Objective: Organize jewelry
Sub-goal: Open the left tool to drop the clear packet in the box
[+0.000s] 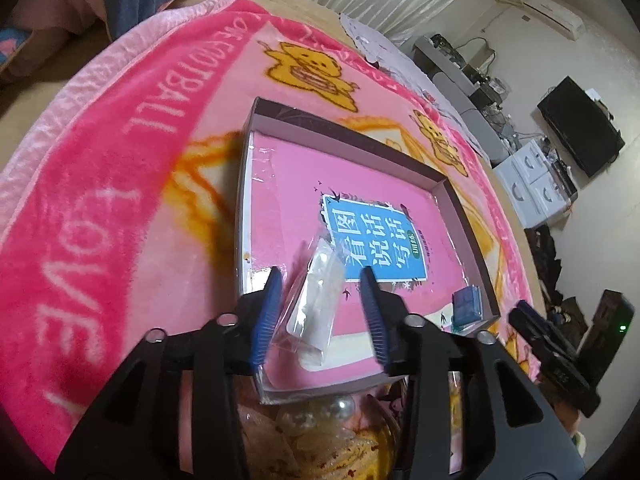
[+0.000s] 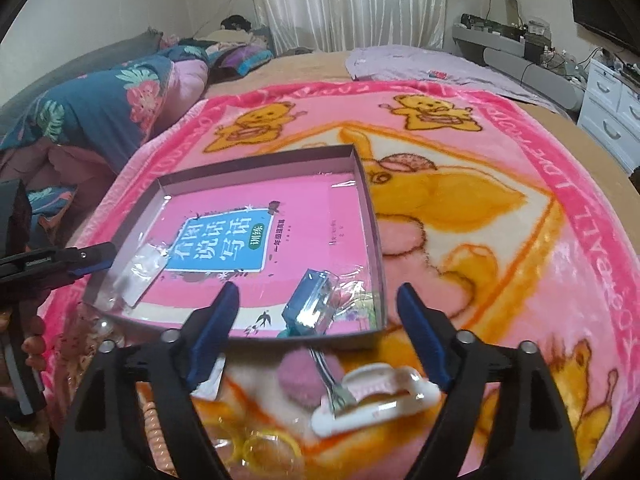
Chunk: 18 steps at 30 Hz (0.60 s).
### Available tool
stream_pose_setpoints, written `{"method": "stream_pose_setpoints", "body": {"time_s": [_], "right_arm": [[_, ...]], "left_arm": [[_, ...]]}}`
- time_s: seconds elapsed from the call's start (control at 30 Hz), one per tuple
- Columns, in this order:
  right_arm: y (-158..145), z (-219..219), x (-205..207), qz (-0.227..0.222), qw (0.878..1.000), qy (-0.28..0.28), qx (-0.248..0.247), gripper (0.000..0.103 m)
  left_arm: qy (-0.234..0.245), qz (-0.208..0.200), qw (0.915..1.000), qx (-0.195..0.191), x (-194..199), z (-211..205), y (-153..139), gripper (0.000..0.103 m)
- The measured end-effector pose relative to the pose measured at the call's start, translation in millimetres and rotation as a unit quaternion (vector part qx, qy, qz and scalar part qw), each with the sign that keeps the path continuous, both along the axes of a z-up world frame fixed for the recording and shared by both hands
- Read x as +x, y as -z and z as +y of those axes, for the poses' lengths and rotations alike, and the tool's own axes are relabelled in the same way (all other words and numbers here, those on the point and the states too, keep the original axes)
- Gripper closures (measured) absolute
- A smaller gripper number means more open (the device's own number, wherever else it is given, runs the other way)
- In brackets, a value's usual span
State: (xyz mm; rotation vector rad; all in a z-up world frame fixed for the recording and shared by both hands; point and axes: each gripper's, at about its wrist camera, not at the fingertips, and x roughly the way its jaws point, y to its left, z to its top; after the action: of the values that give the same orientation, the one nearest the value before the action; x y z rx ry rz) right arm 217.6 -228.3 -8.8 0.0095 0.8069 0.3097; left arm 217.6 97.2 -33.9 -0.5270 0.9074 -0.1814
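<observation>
A shallow grey box lid [image 1: 352,136] [image 2: 370,216] lies on a pink blanket, with a pink book cover inside. My left gripper [image 1: 322,300] is open over its near edge; a clear plastic packet [image 1: 316,304] lies in the box between the fingers, also seen in the right wrist view [image 2: 140,272]. A small blue clear box [image 2: 310,306] [image 1: 466,306] lies in the lid's near corner. My right gripper [image 2: 318,312] is open above a white hair clip [image 2: 376,398], a pink pompom [image 2: 302,378] and yellow hair rings [image 2: 268,450].
The pink bear blanket [image 2: 480,240] covers a bed. Pearl beads [image 1: 344,406] and clear packets lie under my left gripper. Bedding is piled at the left [image 2: 100,112]. White drawers [image 2: 612,120] and a TV stand beside the bed.
</observation>
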Motion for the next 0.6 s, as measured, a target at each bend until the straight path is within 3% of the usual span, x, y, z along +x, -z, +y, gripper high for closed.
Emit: {"method": "stream_pose_setpoints", "body": {"time_s": [0.27,0.33,0.43,0.6], "right_arm": [[-20,-7,-26,-0.018,1.000,-0.005,0.007,0.008],[-24,-7,-31,-0.023,1.000,-0.006,0.008,0.006],[-30,-9,-37,-0.031,0.999,-0.005,0.016,0.006],[-42,-11,-47,-0.045,0.999,-0.006,0.024,0.005]], "left_arm": [[-0.012,-0.014,0.9997,0.015,-19,-2,-20,0.032],[-0.018,-0.024,0.9995,0.007,-25,0,-29,0.019],[-0.025,-0.039,0.9987,0.023,-35,-2,-44,0.010],[-0.043,-0.051,0.9965,0.050,-56,-2,-58,0.009]]}}
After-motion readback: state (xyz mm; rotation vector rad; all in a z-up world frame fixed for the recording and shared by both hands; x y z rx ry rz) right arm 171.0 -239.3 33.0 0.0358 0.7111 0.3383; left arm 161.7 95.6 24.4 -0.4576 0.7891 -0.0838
